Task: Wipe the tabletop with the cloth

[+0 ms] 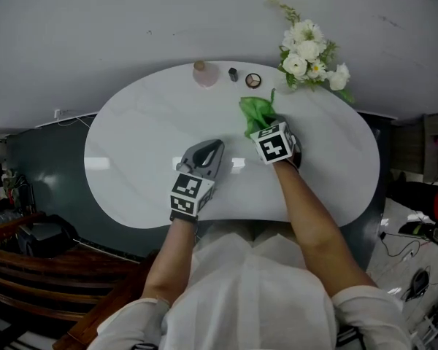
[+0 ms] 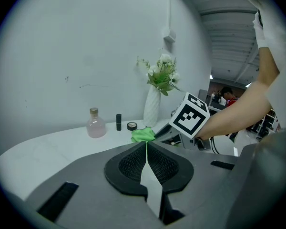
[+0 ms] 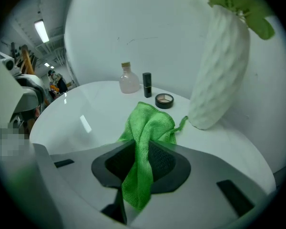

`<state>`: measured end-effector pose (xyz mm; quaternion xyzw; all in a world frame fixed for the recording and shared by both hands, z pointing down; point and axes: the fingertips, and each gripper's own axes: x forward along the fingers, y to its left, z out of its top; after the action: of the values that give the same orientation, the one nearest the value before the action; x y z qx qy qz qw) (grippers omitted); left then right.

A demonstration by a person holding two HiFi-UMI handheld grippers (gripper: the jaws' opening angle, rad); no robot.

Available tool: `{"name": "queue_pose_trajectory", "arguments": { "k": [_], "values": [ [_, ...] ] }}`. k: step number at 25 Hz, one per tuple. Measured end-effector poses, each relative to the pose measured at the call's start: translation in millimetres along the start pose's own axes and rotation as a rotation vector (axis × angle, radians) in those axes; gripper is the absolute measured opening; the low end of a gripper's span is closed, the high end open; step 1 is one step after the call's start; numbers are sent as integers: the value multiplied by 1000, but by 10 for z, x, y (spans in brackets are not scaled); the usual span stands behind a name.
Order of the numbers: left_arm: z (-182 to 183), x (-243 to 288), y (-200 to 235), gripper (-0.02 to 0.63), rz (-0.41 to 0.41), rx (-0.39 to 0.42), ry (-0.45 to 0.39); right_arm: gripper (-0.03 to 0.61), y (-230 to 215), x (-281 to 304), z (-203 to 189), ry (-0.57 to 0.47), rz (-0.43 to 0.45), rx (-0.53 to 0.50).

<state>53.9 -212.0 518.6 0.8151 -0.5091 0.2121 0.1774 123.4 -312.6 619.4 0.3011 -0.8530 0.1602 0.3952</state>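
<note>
1. Starting nearest: the left gripper (image 2: 146, 151) is held over the near middle of the counter (image 1: 131, 159), jaws brought together with nothing between them.
2. The right gripper (image 3: 138, 163) is clamped on the cloth (image 3: 150, 120). One fold is pinched between the jaws, and the rest is bunched just ahead of the tips, apparently rested on the counter.
3. Key relation: the cloth lies forward of the right gripper, toward the far edge. Its long axis is run along the jaw line, with the free end pointed away from the person. The left gripper is set to the left and nearer the person, so the wipe is judged to fall to the right.
4. A sweep back or leftward is judged best, since most of the counter lies that way.
5. Beyond the cloth are found a compact (image 3: 164, 100), a lipstick (image 3: 147, 91) and a pink bottle (image 3: 129, 81). The vase (image 3: 219, 70) is close beside the cloth's far right corner; contact cannot be told. A knock is judged the risk there.
</note>
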Motion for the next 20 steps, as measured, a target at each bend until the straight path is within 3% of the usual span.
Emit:
{"name": "queue_pose_trajectory", "arguments": {
  "k": [8,16,20],
  "values": [
    [147,402,-525,25,-25,9,5,83,-1025,-525,-696,40,-55,13],
    [514,699,-1004,25,-52,51,-22,83,-1801,-513,-620,39,-105,17],
    [552,816,-1191,25,-61,63,-10,83,-2102,-568,-667,26,-142,102]
  ]
}}
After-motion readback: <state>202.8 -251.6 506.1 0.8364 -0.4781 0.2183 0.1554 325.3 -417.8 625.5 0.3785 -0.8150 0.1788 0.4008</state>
